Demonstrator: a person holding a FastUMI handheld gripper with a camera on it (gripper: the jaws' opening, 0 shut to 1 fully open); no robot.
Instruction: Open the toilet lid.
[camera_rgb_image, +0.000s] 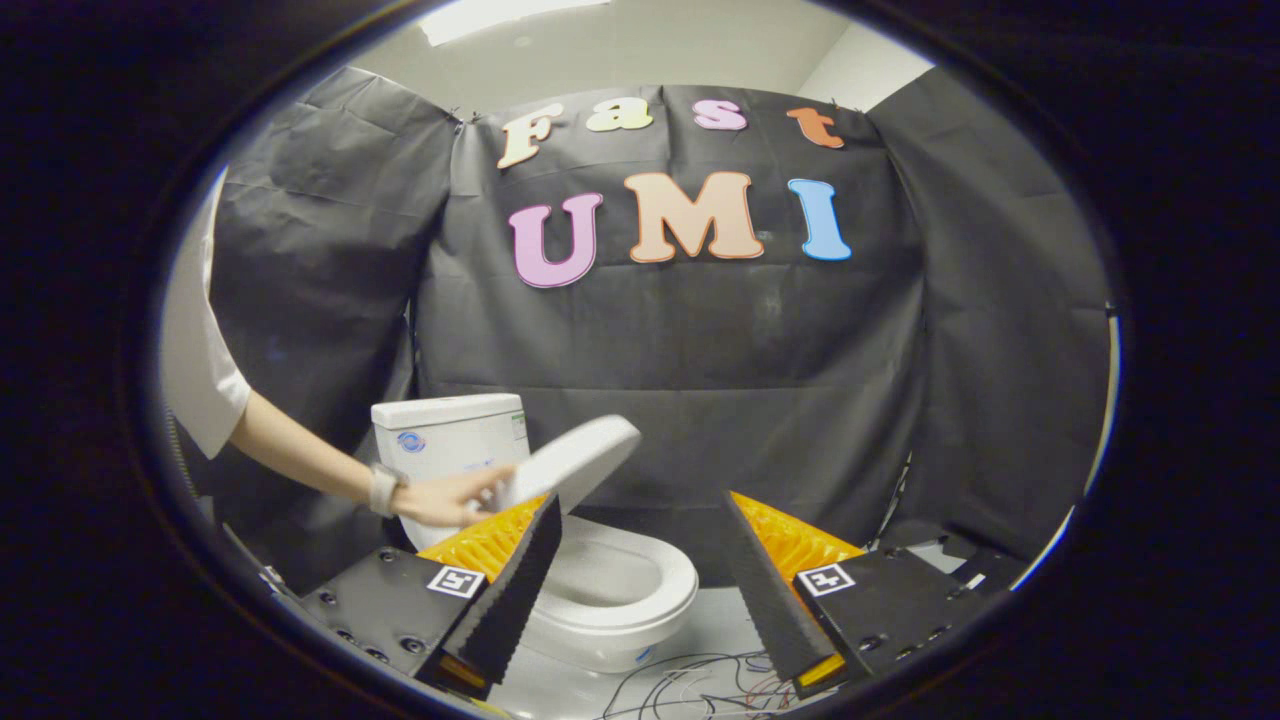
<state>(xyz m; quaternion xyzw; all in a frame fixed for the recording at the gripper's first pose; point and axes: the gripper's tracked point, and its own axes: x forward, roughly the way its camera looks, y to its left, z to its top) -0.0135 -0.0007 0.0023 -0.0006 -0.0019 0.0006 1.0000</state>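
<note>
- Beyond the gripper (640, 520), left of centre, a small white toilet (600, 590) sits on a pale floor in front of the black cloth wall.
- Toilet lid (575, 462) is partly raised, tilted up at an angle; its hinge side is towards the tank (450, 435), its free edge points up and to the right.
- A person's hand (450, 497) reaches in from the left and holds the lid at its lower left edge. Wrist has a pale band (382, 489); a white short sleeve (205, 380) shows further left.
- Seat and bowl are exposed under the lid, rim white, bowl open.
- Gripper fingers are spread wide apart, nothing between them, not touching the lid or the toilet.
- Left finger (510, 590) overlaps the near left part of the bowl in the view; the tip sits just below the lid.
- Right finger (765, 590) is well to the right of the toilet.
- Thin loose wires (700, 685) lie on the floor, near side, between the fingers.
</note>
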